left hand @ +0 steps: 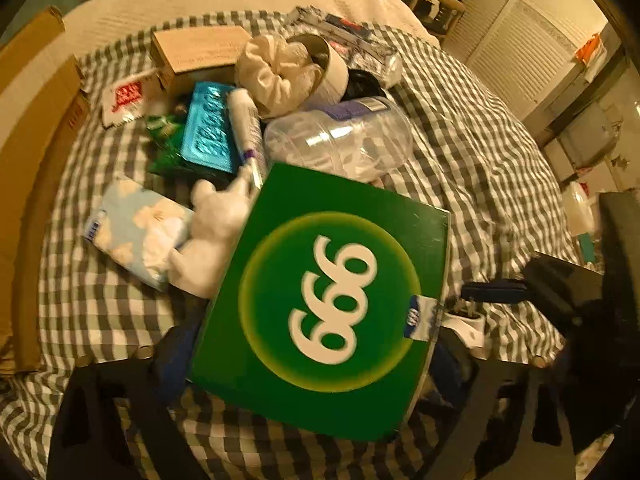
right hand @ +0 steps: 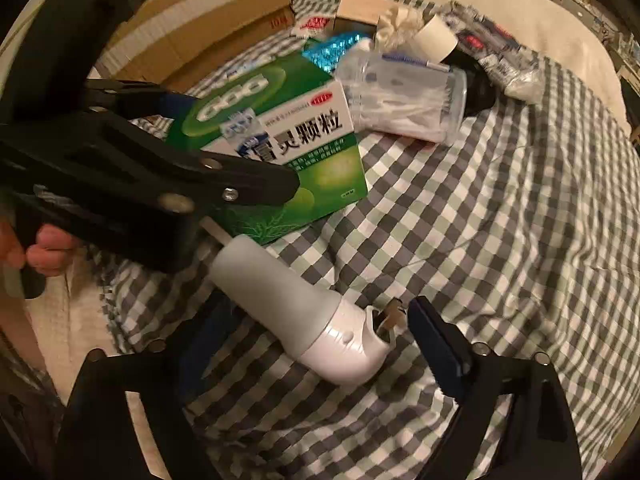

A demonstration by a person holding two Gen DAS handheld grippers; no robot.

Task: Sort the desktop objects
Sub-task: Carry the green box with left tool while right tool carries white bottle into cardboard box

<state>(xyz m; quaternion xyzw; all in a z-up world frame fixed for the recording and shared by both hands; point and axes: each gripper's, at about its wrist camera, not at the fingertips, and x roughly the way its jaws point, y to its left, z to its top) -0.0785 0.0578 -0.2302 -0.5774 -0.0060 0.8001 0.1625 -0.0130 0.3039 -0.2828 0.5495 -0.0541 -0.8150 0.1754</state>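
My left gripper is shut on a green "999" medicine box and holds it above the checked cloth; the box also shows in the right wrist view, with the left gripper clamped on it. My right gripper is open around a grey and white plug-in device lying on the cloth between its fingers. That device's white end peeks out beside the box in the left wrist view.
A pile lies beyond on the checked cloth: clear plastic jar, blue blister pack, white tube, tissue pack, white plush, tape roll, wooden box. Cardboard boxes stand left.
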